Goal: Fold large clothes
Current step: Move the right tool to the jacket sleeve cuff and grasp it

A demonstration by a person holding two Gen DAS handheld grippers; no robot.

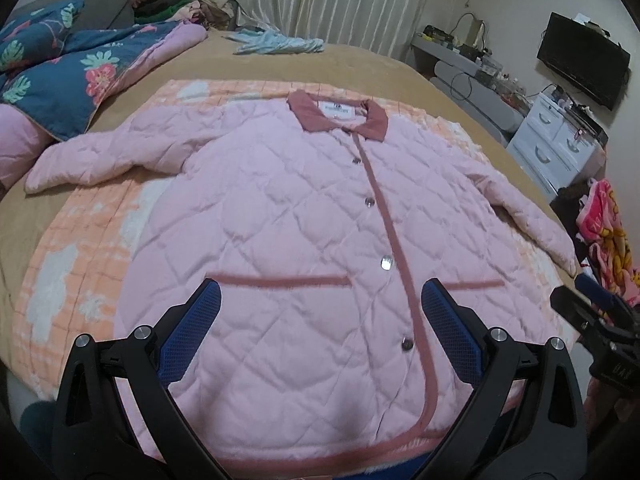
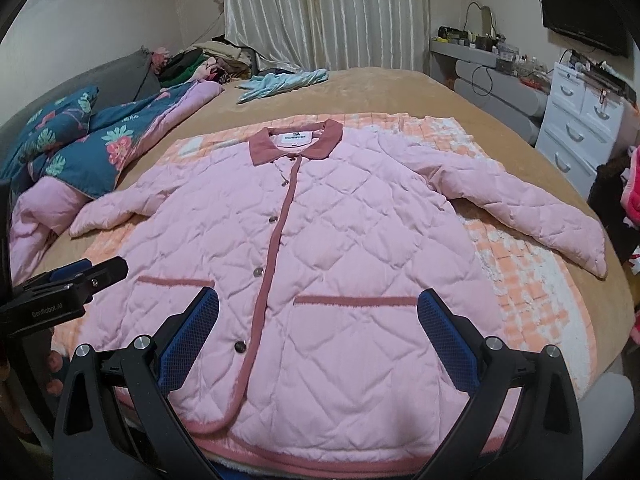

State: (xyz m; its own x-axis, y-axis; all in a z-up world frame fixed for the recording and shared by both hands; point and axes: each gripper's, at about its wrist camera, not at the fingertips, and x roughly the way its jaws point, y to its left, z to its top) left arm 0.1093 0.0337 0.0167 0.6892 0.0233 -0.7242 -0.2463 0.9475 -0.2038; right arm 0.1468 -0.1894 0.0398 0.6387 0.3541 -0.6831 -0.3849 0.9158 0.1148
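Note:
A pink quilted jacket [image 1: 288, 216] with a dark pink collar, trim and snap buttons lies flat, front up and buttoned, sleeves spread out, on an orange-and-white checked blanket [image 1: 80, 240]. It also shows in the right wrist view [image 2: 340, 248]. My left gripper [image 1: 320, 308] is open and empty, hovering over the jacket's lower hem near the left pocket. My right gripper [image 2: 318, 308] is open and empty, over the hem near the right pocket. Each gripper shows at the edge of the other's view, the right one [image 1: 592, 312] and the left one [image 2: 80, 280].
The blanket [image 2: 532, 280] lies on a tan bed [image 1: 360, 64]. A floral blue quilt [image 1: 72, 76] and pillows sit at the left. A light blue garment [image 1: 276, 44] lies at the far side. White drawers [image 1: 556, 140], a grey desk and a wall TV [image 1: 580, 60] stand to the right.

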